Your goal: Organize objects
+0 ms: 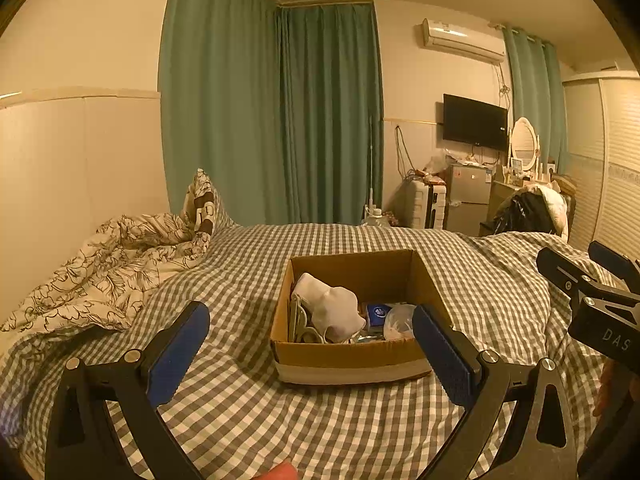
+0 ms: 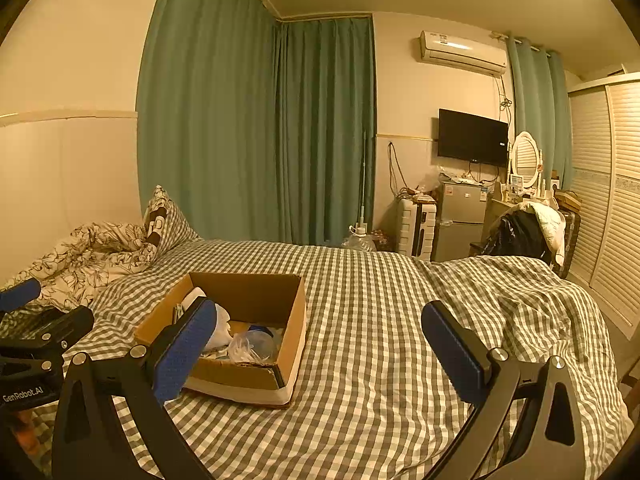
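An open cardboard box [image 1: 352, 354] sits on the checked bedspread [image 1: 248, 412]; it also shows in the right wrist view [image 2: 256, 292]. Inside lie a white cloth mask [image 1: 334, 306], a blue-labelled item [image 1: 378, 314], a clear plastic piece [image 1: 400, 320] and other small things. My left gripper [image 1: 311, 326] is open and empty, just in front of the box, its right finger over the box's near right corner. My right gripper [image 2: 320, 326] is open and empty, to the right of the box, its left finger overlapping the box's near side. Each gripper shows at the other view's edge.
A crumpled floral quilt [image 1: 108, 268] and a pillow [image 1: 204, 204] lie at the bed's left. Green curtains [image 1: 272, 120] hang behind. Beyond the bed stand a suitcase [image 2: 416, 226], a small fridge [image 2: 460, 220], a chair with clothes [image 2: 524, 232] and a wardrobe [image 2: 608, 200].
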Motion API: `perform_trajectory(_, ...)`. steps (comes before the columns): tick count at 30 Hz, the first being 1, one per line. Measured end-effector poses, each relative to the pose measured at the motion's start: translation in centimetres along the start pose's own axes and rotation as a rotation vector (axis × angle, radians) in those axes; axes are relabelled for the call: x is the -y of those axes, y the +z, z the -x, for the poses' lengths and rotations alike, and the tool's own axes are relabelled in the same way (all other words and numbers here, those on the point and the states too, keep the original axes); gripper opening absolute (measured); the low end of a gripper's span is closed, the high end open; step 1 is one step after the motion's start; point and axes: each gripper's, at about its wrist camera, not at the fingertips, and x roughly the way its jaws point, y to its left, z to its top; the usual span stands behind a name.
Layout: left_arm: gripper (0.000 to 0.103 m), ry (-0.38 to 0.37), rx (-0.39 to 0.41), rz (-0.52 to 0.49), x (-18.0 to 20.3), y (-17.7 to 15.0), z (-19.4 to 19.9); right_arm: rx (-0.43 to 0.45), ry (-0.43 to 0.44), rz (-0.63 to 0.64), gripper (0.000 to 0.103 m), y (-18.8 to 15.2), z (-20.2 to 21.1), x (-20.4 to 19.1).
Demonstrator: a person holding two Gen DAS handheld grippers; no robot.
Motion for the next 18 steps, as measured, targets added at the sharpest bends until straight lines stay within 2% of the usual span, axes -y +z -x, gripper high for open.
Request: perform_trajectory(18, 0.103, 0.014, -0.015, -0.003, -0.18, -0.27, -0.13, -0.013, 0.002, -0.008, 0.103, -0.37, -0.24, -0.22)
